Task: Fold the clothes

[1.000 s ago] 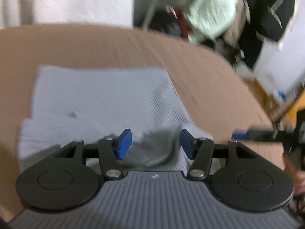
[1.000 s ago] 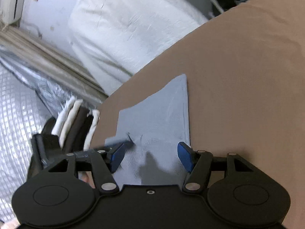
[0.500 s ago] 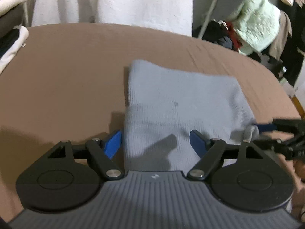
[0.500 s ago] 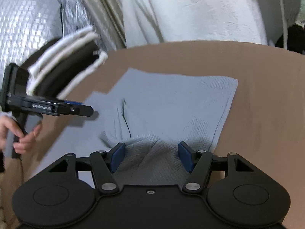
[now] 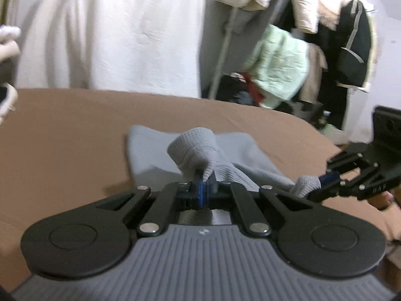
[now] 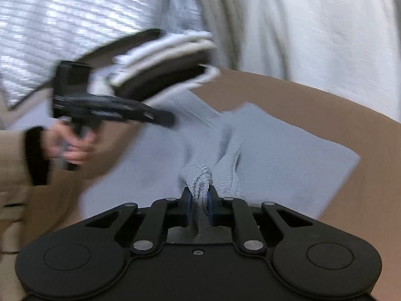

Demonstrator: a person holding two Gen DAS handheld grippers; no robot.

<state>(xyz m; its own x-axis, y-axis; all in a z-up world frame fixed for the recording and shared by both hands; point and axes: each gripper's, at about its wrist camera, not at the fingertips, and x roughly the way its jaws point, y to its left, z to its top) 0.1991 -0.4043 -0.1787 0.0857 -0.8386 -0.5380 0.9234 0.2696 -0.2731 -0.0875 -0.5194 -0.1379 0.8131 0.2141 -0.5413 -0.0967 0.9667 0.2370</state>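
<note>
A brown-covered bench (image 5: 75, 130) fills the lower half of both views, with a white sheet (image 5: 120, 32) hanging behind it and a crowd of hanging clothes (image 5: 283, 62) off to the right in the left wrist view. A grey waffle-knit garment (image 6: 288, 155) lies spread on the brown surface, flat at its far edge and drawn up into ridges toward the near side. A stack of folded white and dark clothes (image 6: 163, 60) sits blurred at the bench's left end, beyond the garment. The left claw (image 5: 203, 191) is clamped on a raised fold of the garment, the cloth bulging up just above its blue pads. The right claw (image 6: 198, 204) is likewise pressed together on a bunched twist of the same garment near its near edge. In the right wrist view a hand (image 6: 72, 145) in a tan sleeve grips the handle of the left tool, blurred by motion
</note>
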